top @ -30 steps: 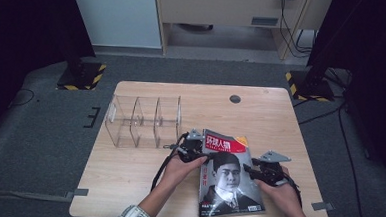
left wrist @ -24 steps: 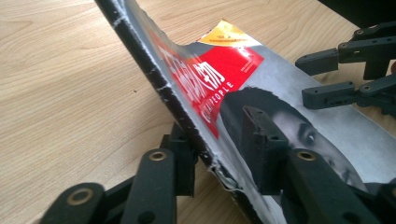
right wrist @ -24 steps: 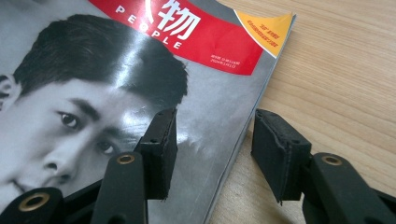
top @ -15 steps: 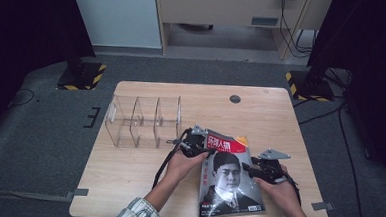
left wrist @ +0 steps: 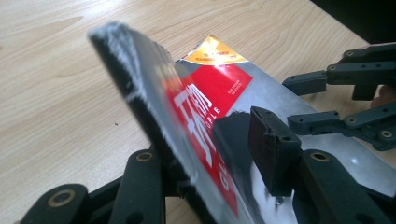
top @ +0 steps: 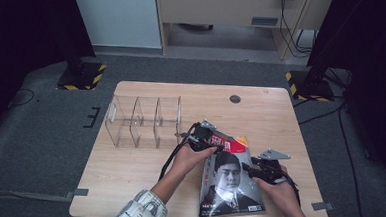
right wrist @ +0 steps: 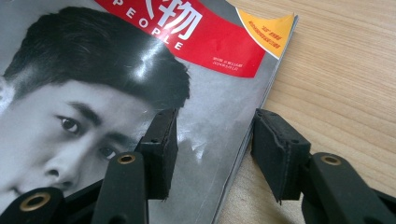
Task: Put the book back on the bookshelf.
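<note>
My left tool (top: 205,138) has the magazine (top: 230,178) top-left corner between its jaws, lifted off the counter (top: 137,170); jaws just been opening, pads not clamped. My right tool (top: 258,170) straddles the magazine's right edge, released. Magazine lower-centre of the high view.

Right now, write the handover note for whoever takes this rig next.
Left claw: its jaws straddle the lifted top-left corner of the magazine and have just been opening; a gap shows beside one pad, so no firm grip.
Right claw: open, straddling the magazine's right edge, one jaw resting on the cover, the other over the table.
Magazine: front right of the table, mostly flat, top-left corner raised.
Clear divider rack: standing at the left, slots empty.
Done: corner lifted.
Left: probably get a firm hold and stand the magazine in a rack slot.
</note>
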Available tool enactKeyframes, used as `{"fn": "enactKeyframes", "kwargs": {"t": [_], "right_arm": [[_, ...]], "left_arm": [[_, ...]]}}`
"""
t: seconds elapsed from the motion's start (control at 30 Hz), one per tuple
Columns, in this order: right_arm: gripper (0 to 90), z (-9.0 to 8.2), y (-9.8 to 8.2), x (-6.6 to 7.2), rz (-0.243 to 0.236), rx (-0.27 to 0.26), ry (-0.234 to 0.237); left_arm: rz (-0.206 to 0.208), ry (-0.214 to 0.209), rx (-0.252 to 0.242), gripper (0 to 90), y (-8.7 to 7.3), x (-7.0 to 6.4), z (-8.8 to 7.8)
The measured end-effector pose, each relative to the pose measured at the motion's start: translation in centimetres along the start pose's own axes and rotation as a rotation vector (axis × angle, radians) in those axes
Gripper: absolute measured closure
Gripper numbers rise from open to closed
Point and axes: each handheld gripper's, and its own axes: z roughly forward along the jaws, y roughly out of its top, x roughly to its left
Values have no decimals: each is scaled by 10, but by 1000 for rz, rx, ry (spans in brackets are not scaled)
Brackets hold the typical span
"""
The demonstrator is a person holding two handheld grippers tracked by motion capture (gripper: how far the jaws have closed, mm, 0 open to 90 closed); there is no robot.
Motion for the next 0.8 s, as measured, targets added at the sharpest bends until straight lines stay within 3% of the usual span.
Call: {"fn": "enactKeyframes", "kwargs": {"t": [0.17, 0.27, 0.47, 0.8], "right_arm": [[508, 0, 0, 0, -2, -1, 1], [509, 0, 0, 0, -5, -1, 1], [511, 0, 0, 2, -12, -3, 0], [510, 1, 1, 4, -25, 2, 12]], "left_arm": [[-15, -16, 0, 530, 4, -1, 0], [-3, -8, 9, 516, 3, 0, 1], [-24, -3, 14, 522, 3, 3, 9], [-6, -5, 43, 560, 4, 0, 17]]}}
